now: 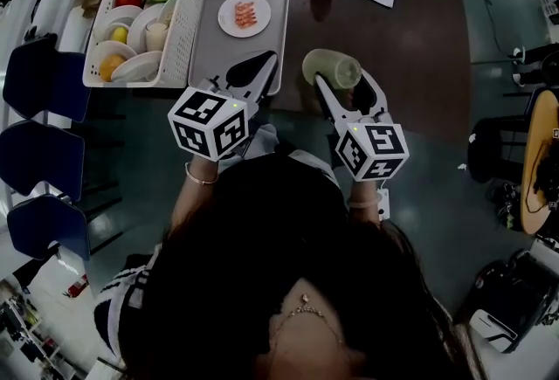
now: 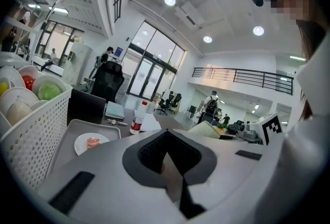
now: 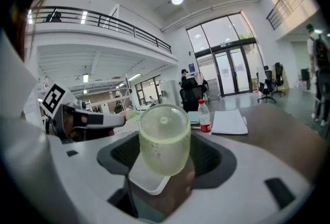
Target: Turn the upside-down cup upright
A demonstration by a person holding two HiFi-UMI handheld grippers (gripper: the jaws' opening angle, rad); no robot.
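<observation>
r gripper (image 1: 342, 83) clamps tilted green cup (image 1: 330, 67); l gripper (image 1: 259, 66) closed, empty.

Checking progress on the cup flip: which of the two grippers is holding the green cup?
The right gripper, shut on the translucent green cup. The left gripper is also shut, but with nothing in it.

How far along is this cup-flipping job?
Done: the right gripper has its jaws closed on the green cup. In hand: the cup is held clear of the table, tilted, with its closed end pointing away from the gripper. Left: finish turning it mouth-up and set it down. The left gripper is shut and empty.
</observation>
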